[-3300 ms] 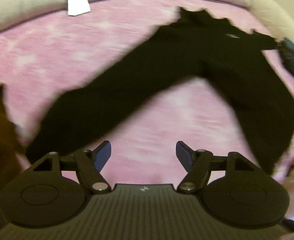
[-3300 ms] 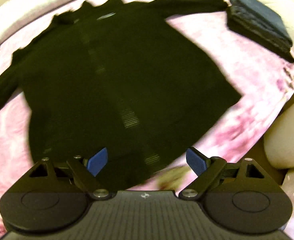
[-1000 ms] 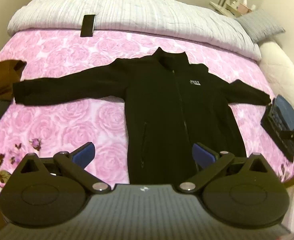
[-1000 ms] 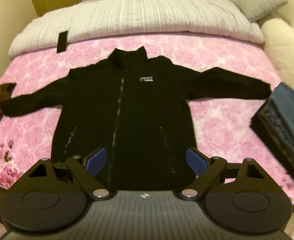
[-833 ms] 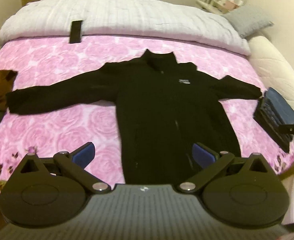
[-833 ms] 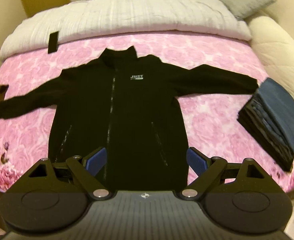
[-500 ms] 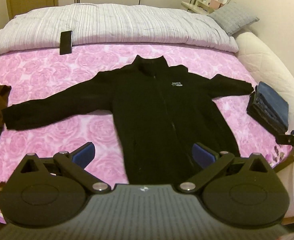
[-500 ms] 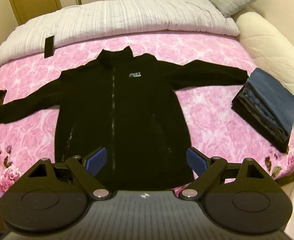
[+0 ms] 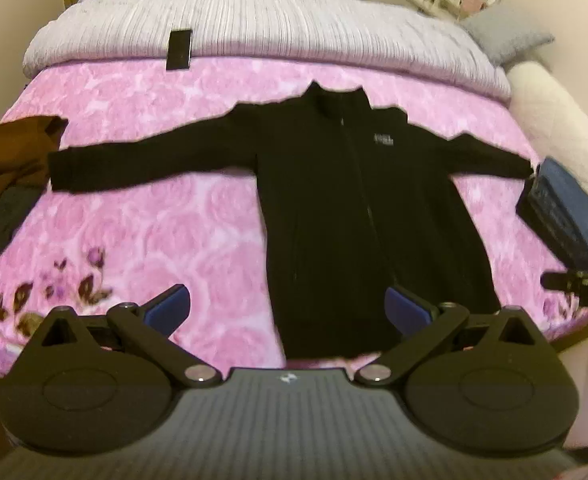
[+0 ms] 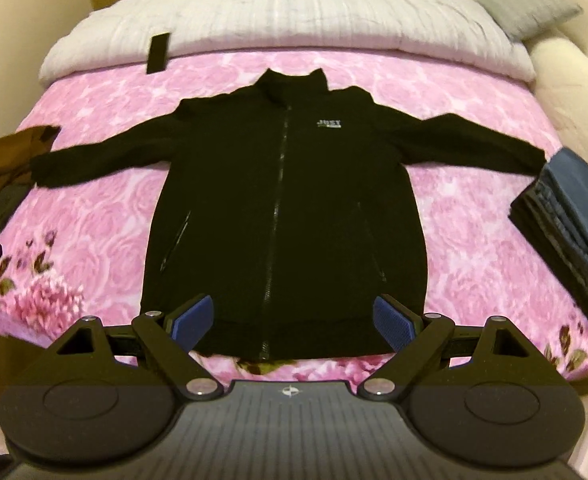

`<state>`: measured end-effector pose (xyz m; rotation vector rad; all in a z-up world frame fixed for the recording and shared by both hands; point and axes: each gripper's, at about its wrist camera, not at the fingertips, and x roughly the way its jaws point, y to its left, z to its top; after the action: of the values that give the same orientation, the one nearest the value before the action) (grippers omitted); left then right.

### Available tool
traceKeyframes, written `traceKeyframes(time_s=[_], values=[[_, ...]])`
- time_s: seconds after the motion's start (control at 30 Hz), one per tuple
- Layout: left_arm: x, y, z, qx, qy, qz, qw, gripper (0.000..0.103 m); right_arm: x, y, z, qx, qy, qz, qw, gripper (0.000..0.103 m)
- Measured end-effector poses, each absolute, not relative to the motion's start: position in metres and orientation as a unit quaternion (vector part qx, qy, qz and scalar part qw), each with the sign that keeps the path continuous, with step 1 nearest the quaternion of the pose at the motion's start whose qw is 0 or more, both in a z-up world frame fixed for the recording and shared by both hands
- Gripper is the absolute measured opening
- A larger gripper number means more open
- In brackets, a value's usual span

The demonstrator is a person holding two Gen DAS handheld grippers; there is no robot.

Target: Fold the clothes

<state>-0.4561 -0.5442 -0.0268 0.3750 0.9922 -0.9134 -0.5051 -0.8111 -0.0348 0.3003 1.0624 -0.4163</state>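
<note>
A bed (image 10: 106,208) fills both views, covered with a pink rose-patterned blanket, and a pale striped duvet (image 10: 294,12) lies bunched across its far end. A grey pillow (image 10: 534,12) sits at the far right corner.

A black zip-up jacket (image 10: 314,208) lies flat and face up in the middle of the bed, zipped closed, collar toward the duvet, both sleeves spread out to the sides and the hem near the front edge. A small white logo marks its chest.

A stack of folded dark blue clothes (image 10: 570,220) rests at the right edge of the bed, just beside the end of the jacket's sleeve. A brown garment (image 10: 10,160) lies crumpled at the left edge, near the other sleeve. A small black rectangular object (image 10: 158,53) lies where the duvet meets the blanket.

The left claw (image 9: 288,312) is spread wide and empty, held above the near edge of the bed. The right claw (image 10: 294,320) is likewise spread wide and empty, above the jacket's hem.
</note>
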Motion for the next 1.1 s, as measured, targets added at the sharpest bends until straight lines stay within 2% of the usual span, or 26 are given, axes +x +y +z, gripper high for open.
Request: traceKeyframes(time_s=[0.17,0.6,0.87,1.1], values=[[-0.473,-0.533,-0.027,0.152,0.476,-0.412,0.762,0.102,-0.523,-0.809,-0.041,0.147,0.513,-0.174,0.828,0.089],[-0.480,-0.515,-0.015,0.140,0.454,-0.387,0.790,0.102,-0.523,-0.805,-0.032,0.135,0.492,-0.152,0.846,0.089],[-0.473,-0.509,-0.019,0.132,0.459,-0.369,0.797,0.102,-0.511,-0.801,-0.034,0.126,0.492,-0.133,0.851,0.089],[-0.436,-0.506,-0.030,0.138,0.469,-0.375,0.788,0.102,-0.493,-0.798,-0.038,0.138,0.492,-0.138,0.849,0.089]])
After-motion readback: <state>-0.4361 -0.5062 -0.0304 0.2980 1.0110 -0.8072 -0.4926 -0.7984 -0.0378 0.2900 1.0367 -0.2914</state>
